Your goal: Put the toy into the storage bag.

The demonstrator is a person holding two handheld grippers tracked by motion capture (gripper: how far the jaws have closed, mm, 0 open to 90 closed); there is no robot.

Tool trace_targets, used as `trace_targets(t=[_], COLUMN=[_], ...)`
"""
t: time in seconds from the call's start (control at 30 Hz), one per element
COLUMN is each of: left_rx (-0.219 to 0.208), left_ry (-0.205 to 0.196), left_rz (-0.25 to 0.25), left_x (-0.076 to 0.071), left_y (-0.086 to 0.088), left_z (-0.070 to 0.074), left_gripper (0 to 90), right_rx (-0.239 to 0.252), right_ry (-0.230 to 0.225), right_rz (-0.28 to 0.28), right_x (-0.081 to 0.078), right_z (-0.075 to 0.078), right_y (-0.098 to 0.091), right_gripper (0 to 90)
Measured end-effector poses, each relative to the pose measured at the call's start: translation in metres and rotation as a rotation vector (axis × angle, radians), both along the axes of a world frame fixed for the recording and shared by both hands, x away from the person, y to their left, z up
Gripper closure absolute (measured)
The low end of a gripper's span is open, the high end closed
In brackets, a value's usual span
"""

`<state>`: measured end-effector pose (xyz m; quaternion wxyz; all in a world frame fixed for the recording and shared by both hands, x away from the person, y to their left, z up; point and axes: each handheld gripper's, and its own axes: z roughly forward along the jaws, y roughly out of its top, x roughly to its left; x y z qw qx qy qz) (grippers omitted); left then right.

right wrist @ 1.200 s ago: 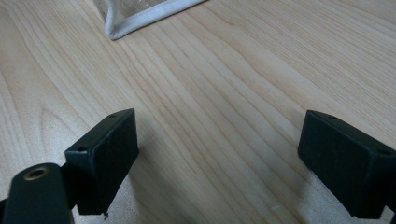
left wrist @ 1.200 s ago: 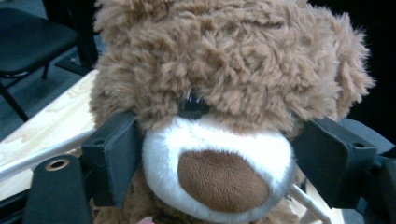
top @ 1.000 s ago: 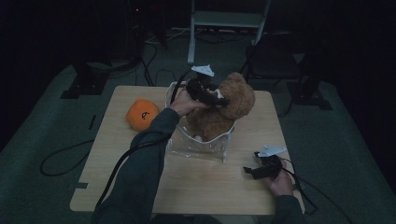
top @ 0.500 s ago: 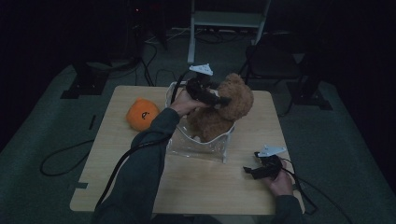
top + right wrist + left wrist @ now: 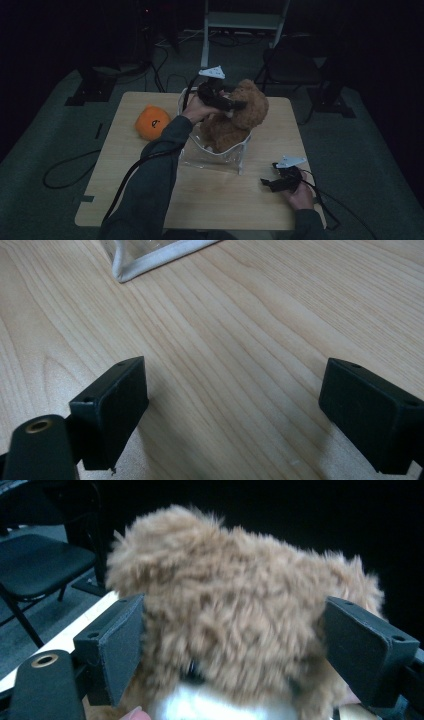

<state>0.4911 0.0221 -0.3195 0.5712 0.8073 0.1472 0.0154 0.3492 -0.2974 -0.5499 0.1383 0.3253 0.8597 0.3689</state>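
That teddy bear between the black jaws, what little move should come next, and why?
Probably close the left gripper a little. Its jaws stand wide on either side of the teddy bear, whose head fills the gap but isn't squeezed. The bear sits partly inside the clear bag, so a firm hold would have to come before lifting or pushing it.

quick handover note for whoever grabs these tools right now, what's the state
Left tool: jaws wide either side of the teddy bear's head; whether they touch the fur is unclear.
Right tool: open, empty, low over the table at the near right.
Bear sits partly in the clear bag, head and upper body above the rim. Orange plush lies on the table to the left.
Left: probably settle the bear in, then the orange plush.
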Motion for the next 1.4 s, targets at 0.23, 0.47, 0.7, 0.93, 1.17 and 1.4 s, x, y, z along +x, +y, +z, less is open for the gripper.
trace_targets(t=[0.23,0.47,0.7,0.93,1.17,1.4], left_rx=[0.048,0.153,0.218,0.194,0.181,0.166], left_ry=[-0.003,0.018,0.014,0.024,0.005,-0.009], left_rz=[-0.004,-0.053,-0.113,-0.087,-0.056,-0.002], left_x=[-0.001,-0.005,-0.01,-0.01,-0.011,-0.012], left_y=[-0.004,-0.014,-0.017,-0.011,-0.004,0.01], left_z=[-0.002,-0.006,-0.008,-0.007,-0.002,0.004], left_gripper=[17.2,25.8,33.6,36.3,37.4,38.0], right_rx=[0.0,0.0,0.001,0.001,0.001,0.0], right_ry=[0.0,0.0,0.001,0.001,0.001,0.001], right_rz=[0.0,0.0,0.0,0.0,0.0,0.0], right_x=[0.0,0.0,0.0,0.0,0.0,0.0], right_z=[0.0,0.0,0.0,0.0,0.0,0.0], right_y=[0.0,0.0,0.0,0.0,0.0,0.0], right_gripper=[11.5,11.5,11.5,11.5,11.4,11.5])
